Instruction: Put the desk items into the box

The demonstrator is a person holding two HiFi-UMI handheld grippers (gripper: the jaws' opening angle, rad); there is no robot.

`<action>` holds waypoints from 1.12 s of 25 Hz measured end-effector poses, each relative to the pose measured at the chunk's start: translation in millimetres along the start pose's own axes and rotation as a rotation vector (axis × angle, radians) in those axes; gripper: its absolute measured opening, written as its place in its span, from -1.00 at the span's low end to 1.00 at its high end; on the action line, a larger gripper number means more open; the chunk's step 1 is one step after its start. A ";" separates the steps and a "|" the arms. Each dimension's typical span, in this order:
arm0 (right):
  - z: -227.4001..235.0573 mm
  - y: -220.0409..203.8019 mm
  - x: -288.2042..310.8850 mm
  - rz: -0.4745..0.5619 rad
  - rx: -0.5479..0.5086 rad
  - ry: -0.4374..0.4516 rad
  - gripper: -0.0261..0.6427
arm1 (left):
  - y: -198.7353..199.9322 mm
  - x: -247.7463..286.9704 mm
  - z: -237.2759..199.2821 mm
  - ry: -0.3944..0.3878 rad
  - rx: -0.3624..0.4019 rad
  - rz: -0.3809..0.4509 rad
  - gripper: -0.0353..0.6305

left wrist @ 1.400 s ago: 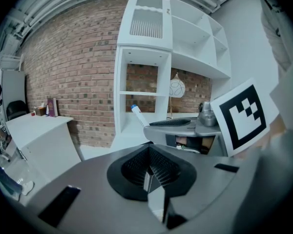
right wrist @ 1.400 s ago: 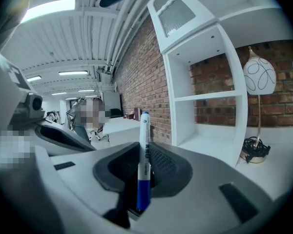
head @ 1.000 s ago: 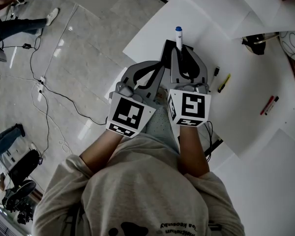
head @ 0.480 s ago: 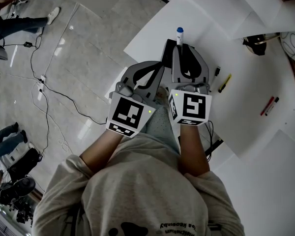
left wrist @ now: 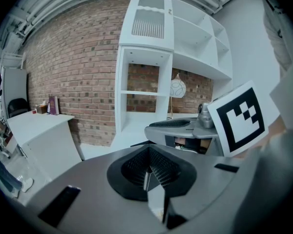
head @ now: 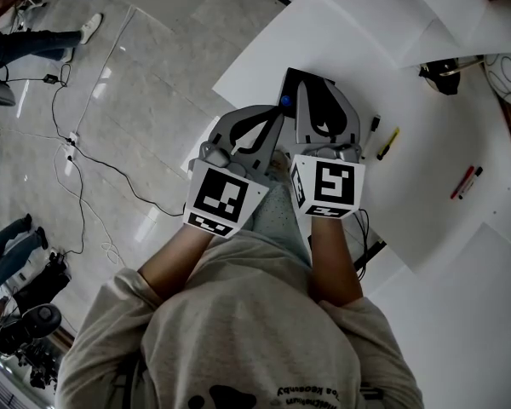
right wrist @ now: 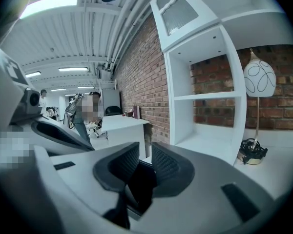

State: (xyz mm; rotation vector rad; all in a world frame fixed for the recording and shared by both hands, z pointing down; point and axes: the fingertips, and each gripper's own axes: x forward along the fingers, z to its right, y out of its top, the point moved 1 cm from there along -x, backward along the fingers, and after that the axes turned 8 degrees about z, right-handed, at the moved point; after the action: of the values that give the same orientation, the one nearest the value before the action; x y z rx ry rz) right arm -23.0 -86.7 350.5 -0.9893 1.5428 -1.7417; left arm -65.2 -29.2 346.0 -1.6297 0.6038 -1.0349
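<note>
A black box (head: 313, 77) sits at the near corner of the white desk (head: 426, 143). My right gripper (head: 317, 88) hovers over it, open; in the right gripper view only the dark box (right wrist: 142, 179) shows in the gap between its pads. A blue marker cap (head: 284, 102) peeks out at the box's left edge, between the two grippers. My left gripper (head: 278, 114) lies beside the right one, pointing at that edge. In the left gripper view its jaws (left wrist: 149, 172) meet at the tips, shut, with nothing visible between them.
On the desk right of the box lie a black pen (head: 372, 129), a yellow pen (head: 388, 143) and a red and black pair of markers (head: 466, 182). A lamp base with coiled cable (head: 443, 75) stands at the back right. Cables (head: 77, 156) run across the floor.
The blue-capped marker that stood out beyond my right gripper's tips has dropped; only its cap shows now, lower and to the left, by the box's edge. Both grippers stayed put.
</note>
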 end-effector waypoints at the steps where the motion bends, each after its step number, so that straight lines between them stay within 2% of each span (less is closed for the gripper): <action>1: 0.5 0.3 -0.8 -0.002 0.000 -0.004 -0.70 | 0.4 0.4 0.2 -0.001 0.000 0.001 -0.87; 7: 5.1 0.7 -4.4 -0.016 -0.005 -0.010 -0.70 | 4.2 6.1 3.4 -0.016 0.002 0.007 -0.87; 10: 8.9 2.5 -8.9 -0.013 -0.016 -0.027 -0.81 | 6.4 8.5 6.8 -0.026 0.007 0.010 -0.87; 15: 14.7 6.5 -16.6 -0.012 -0.037 -0.054 -0.87 | 10.2 11.4 13.0 -0.044 0.014 0.014 -0.87; 28: 44.3 -0.7 -45.2 -0.052 -0.007 -0.128 -0.88 | 12.0 29.0 47.5 -0.130 0.037 0.009 -0.87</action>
State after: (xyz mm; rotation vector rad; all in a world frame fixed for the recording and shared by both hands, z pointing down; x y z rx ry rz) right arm 38.7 -72.9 346.9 -1.1310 1.4558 -1.6748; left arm -8.6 -32.3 341.1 -1.6461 0.5012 -0.9202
